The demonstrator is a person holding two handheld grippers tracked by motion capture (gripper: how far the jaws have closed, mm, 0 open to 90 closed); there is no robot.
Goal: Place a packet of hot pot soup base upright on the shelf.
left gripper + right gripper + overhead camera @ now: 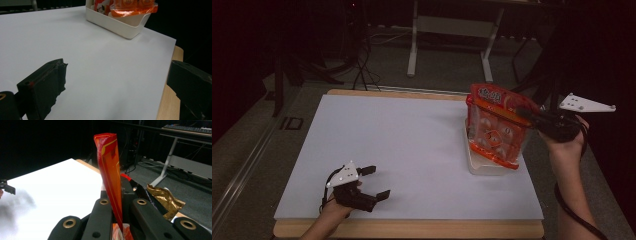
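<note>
The white table (412,150) is mostly bare. At its right edge an orange snack bag (496,127) hangs over a white bin (484,167), pinched at its edge by the right gripper (532,116). I judge it is being placed in or taken out; next, steady vertical travel. The left gripper (374,182) rests spread, idle. The right gripper view adds a crumpled gold wrapper (163,200) behind the jaws.

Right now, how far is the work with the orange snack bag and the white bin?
Done: other packets already sit in the white bin. In hand: the right gripper is shut on the orange snack bag, held upright over the bin. Left: whether it goes in or out cannot be told. The left gripper rests open.
</note>
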